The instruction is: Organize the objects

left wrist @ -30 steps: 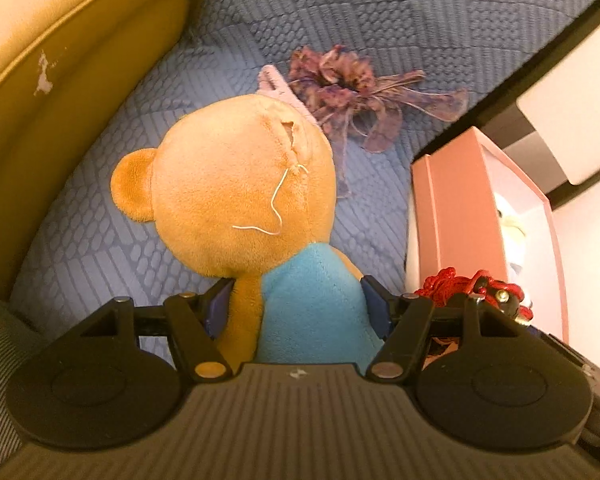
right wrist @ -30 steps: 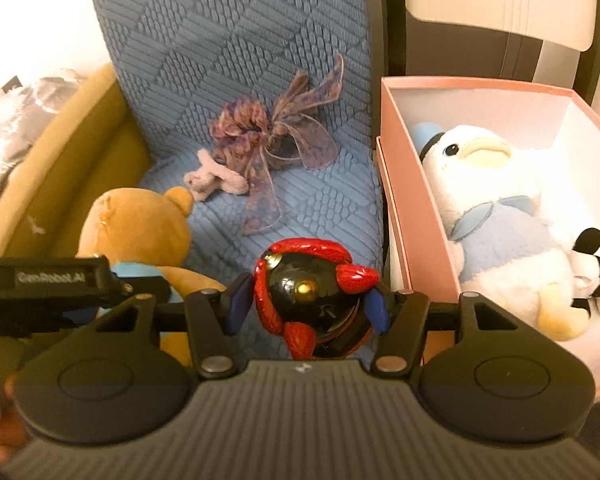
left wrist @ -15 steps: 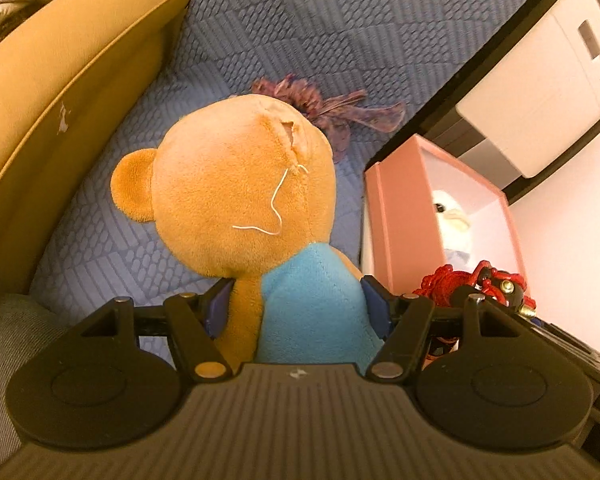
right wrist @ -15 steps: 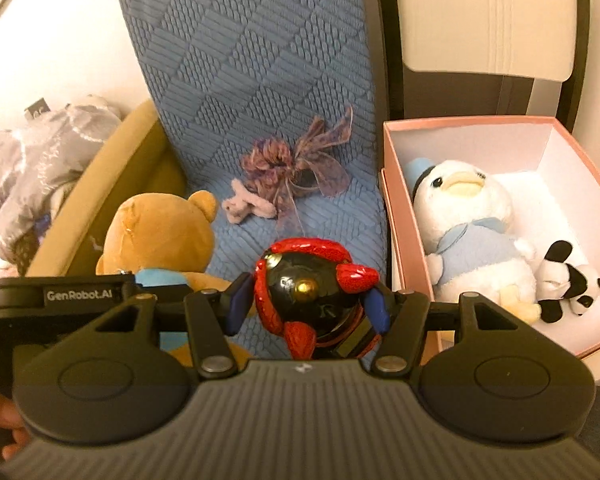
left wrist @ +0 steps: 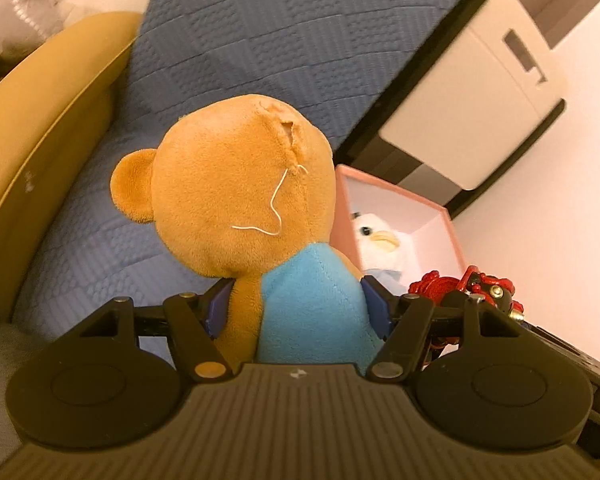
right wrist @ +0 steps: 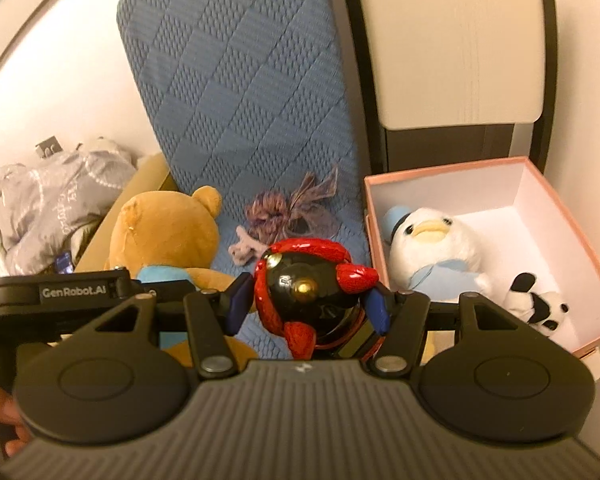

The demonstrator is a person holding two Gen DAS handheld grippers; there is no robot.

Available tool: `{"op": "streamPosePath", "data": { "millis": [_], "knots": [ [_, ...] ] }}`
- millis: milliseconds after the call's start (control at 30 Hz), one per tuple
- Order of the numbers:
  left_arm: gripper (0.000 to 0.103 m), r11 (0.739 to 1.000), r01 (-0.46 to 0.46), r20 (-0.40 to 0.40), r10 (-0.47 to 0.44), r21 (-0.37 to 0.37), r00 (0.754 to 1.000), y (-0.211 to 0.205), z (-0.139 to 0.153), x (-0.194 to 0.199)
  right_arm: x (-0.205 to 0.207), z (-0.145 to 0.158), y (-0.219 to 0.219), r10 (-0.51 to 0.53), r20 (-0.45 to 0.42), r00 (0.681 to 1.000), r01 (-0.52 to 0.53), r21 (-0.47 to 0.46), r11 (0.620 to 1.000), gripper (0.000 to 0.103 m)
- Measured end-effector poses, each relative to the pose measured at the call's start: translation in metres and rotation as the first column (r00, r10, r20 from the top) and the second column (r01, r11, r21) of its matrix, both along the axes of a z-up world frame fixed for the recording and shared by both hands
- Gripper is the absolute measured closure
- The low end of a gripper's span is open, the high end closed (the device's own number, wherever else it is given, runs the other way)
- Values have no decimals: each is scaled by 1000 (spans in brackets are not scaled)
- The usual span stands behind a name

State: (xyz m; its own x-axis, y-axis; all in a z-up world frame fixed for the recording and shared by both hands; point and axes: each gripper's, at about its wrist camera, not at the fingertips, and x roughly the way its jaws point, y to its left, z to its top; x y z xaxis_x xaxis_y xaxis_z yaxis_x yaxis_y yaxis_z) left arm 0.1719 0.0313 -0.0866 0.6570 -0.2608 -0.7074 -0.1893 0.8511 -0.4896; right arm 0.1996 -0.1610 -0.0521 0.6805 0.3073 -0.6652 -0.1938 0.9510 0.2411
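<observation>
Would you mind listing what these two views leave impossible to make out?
- Teddy bear face: left wrist view shows only the back of its head.
- Red and black toy: its lower part is behind the right gripper body.
- Pink box: the near corner is hidden by that gripper.
- Small pink item: too small to identify.

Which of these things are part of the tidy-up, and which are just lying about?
In the job:
- teddy bear, gripped in the left gripper
- red-and-black figurine, gripped in the right gripper
- pink box holding the white duck plush and small panda
- purple ribbon bow and small pink piece on the blue cushion, probably next

Lying about:
- grey bedding
- white appliance
</observation>
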Motion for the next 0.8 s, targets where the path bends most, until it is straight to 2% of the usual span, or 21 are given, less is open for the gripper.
{"op": "streamPosePath", "data": {
  "millis": [200,467,800],
  "knots": [
    [31,999,44,42,-45,6,998,-35,22,10,-7,17,-30,-38,42,998,37,14,999,42],
    [31,991,131,87,-133,34,987,-101,46,26,-16,37,-77,-110,77,991,108,26,994,42],
    [31,980,193,62,-196,56,979,-156,37,53,-9,34,-130,-185,80,979,183,41,982,42]
  ]
}}
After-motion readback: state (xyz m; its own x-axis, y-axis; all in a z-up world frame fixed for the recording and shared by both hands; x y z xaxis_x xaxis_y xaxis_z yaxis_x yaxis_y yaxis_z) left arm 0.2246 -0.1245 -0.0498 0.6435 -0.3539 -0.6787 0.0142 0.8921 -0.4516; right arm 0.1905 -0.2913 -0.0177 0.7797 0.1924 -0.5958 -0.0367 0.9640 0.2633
